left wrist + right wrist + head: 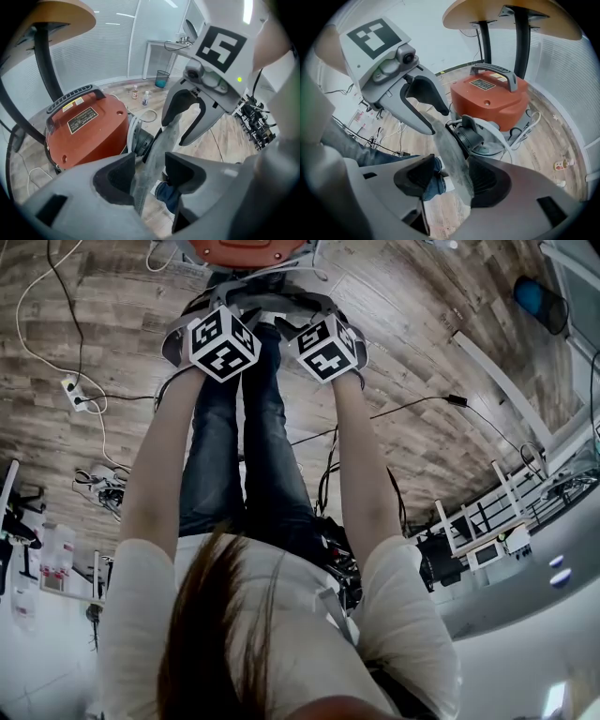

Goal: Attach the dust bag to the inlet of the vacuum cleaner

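The red vacuum cleaner (pixel 89 129) is sitting at left of frame, cropped at the head view's top edge, its black label plate (pixel 80 120) unreadable. The left tool (pixel 147 176) and right tool (pixel 452 178) are each clamping the grey dust bag (pixel 159 150), stretched between them just beside the black inlet (pixel 142 140), both hidden in the head view.

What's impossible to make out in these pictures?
Head view: the vacuum cleaner is cut off by the top edge.
Left gripper view: print on the vacuum's label is too small to read.
Both gripper views: the dust bag shows as a narrow strip, hiding its opening and whether it touches the inlet.
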